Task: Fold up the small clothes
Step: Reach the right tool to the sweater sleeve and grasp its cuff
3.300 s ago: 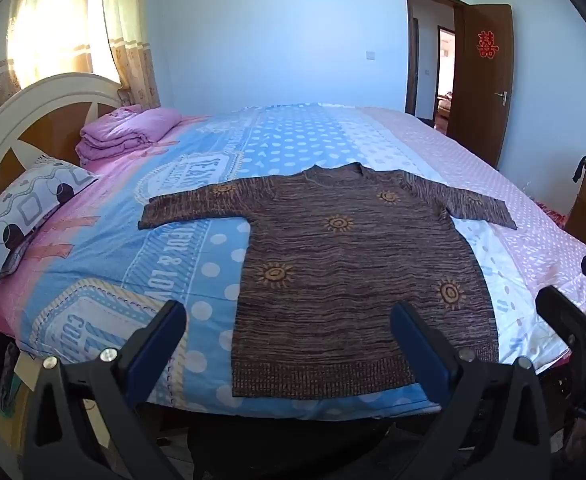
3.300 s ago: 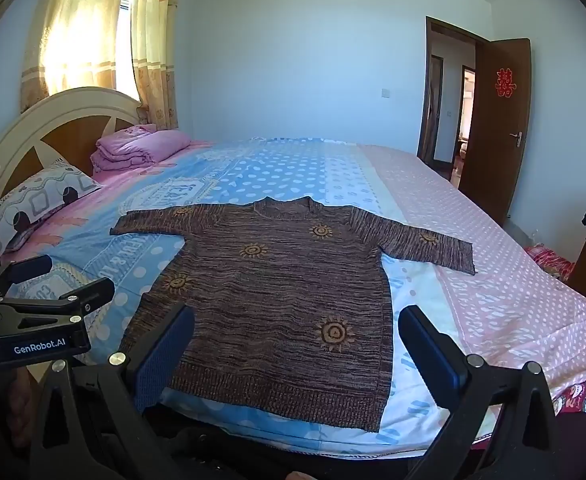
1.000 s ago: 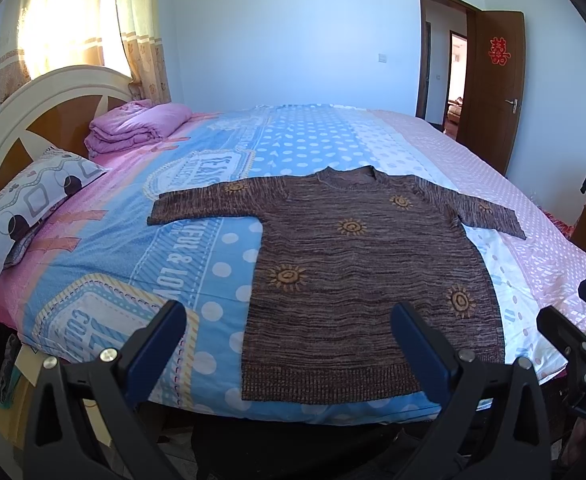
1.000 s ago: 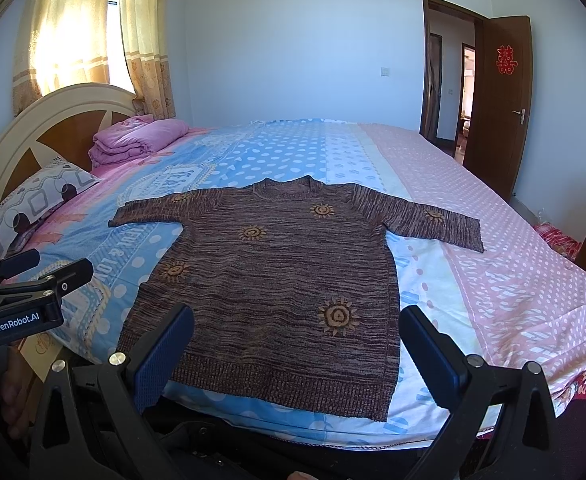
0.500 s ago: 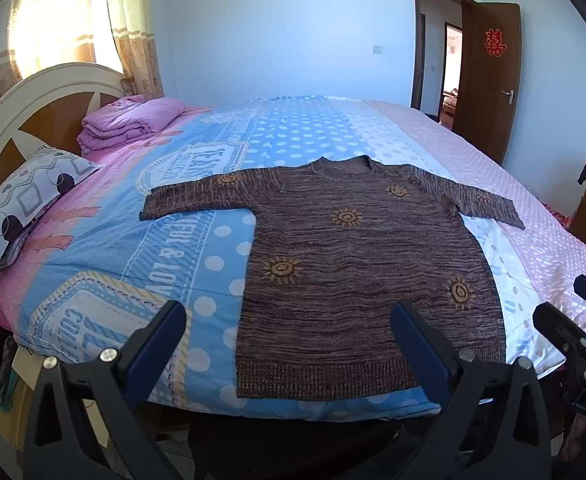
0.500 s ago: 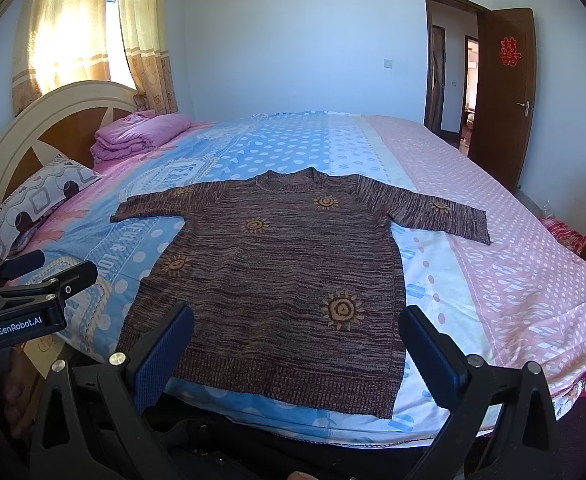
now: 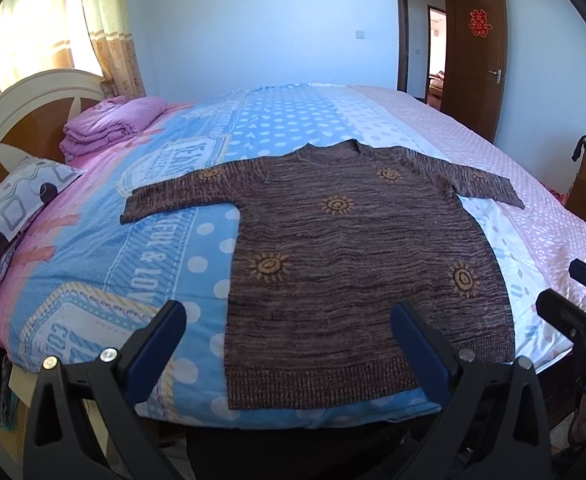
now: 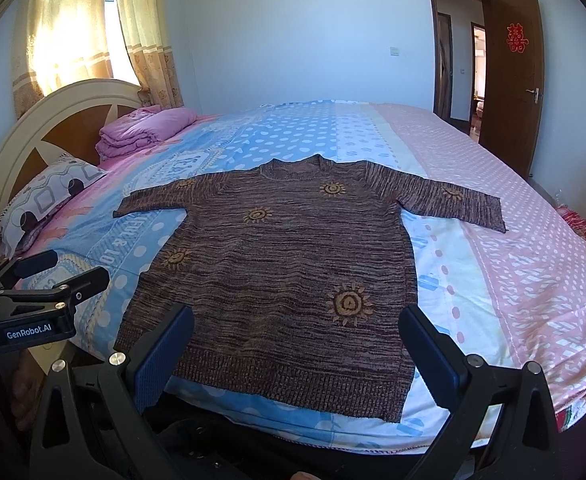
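Left hand-held gripper (image 7: 289, 330): jaws spread wide, nothing between blue pads (image 7: 155, 354), pointing forward and slightly down. Right hand-held gripper (image 8: 297, 334): jaws equally wide apart, empty, same forward tilt. Both held level, side by side, apart from each other. Left one also visible at left edge of right view, right one at right edge of left view.

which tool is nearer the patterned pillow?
Left. The left tool sits on the pillow side of the sweater; the right tool is farther toward the door side.
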Tool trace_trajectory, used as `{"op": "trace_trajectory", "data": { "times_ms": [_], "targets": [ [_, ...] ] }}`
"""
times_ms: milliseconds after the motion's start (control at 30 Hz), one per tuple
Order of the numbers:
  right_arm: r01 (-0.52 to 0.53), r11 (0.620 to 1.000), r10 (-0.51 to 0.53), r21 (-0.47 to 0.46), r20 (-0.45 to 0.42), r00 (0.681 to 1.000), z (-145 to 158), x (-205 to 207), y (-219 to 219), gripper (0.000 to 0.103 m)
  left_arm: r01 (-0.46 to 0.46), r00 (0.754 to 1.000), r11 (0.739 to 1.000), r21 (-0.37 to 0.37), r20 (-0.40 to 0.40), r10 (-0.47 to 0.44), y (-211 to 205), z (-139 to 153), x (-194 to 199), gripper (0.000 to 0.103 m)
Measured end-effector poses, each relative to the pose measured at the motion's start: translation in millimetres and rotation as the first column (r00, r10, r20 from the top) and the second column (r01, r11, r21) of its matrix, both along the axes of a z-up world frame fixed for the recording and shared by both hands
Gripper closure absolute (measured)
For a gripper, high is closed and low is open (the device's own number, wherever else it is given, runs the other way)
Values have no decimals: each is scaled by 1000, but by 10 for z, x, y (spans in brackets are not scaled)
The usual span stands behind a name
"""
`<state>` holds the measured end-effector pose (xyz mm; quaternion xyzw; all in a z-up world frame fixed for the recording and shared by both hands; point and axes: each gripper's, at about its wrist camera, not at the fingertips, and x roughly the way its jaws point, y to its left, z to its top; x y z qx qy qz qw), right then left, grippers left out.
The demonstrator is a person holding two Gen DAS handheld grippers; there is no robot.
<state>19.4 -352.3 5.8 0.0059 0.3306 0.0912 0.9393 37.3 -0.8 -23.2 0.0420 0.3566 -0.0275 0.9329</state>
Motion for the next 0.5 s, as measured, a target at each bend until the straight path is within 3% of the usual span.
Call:
{"op": "trace_trajectory", "data": {
  "times_ms": [300, 500],
  "targets": [
    [87, 996, -87, -18, -15, 996, -251, 543, -484, 1, 17, 996, 993, 114, 82, -26, -98, -60, 574, 0],
    [166, 986, -166, -16, -90, 982, -530, 1027, -982, 1, 28, 1000, 991, 128, -8, -28, -220, -432, 1142, 0]
  ]
}}
